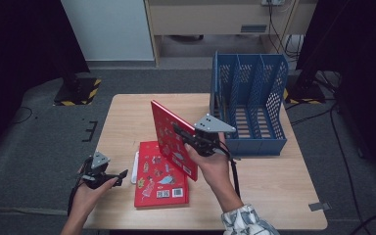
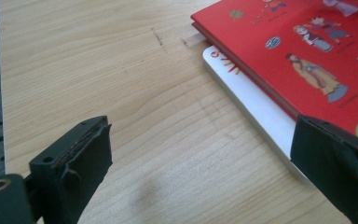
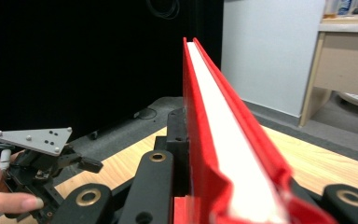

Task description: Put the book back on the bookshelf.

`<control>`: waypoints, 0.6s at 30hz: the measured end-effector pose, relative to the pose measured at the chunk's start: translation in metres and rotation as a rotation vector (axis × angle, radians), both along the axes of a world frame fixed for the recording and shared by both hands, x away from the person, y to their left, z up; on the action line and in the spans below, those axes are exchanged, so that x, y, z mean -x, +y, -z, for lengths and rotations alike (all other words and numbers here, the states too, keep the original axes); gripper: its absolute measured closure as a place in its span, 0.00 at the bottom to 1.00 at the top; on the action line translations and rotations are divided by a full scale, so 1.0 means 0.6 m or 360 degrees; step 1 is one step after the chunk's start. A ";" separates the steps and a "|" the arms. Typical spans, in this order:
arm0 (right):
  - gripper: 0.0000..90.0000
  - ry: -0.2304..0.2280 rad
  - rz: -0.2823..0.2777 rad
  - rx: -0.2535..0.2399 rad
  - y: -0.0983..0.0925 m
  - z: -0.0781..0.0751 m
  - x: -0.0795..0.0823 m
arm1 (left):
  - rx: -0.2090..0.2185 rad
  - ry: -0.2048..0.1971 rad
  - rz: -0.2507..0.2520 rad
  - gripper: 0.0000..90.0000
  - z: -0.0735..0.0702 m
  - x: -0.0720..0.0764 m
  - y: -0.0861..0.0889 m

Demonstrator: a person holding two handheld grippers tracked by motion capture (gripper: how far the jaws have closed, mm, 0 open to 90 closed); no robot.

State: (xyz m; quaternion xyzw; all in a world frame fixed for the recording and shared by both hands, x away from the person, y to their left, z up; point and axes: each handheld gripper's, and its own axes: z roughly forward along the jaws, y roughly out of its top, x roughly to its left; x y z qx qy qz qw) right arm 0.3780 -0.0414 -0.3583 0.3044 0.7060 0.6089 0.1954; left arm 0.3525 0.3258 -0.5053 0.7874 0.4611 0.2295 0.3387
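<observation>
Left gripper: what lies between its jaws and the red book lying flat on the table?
In the left gripper view, bare wooden table lies between the open left gripper and the flat red book, apart from a white book's edge under the red one.

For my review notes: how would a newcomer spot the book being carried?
Start at the blue perforated plastic file rack on the wooden table. Left of it, the right gripper holds a thin red hardcover book upright; the other red book lies flat.
</observation>
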 end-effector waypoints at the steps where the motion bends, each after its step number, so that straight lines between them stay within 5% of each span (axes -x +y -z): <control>1: 0.89 -0.0002 0.0008 -0.0001 -0.006 -0.001 0.001 | -0.0003 0.0004 -0.0005 0.04 0.001 0.000 0.001; 18: 0.89 0.0011 0.0111 -0.0018 -0.099 0.003 0.031 | -0.0018 0.0040 -0.0048 0.04 0.012 -0.006 0.012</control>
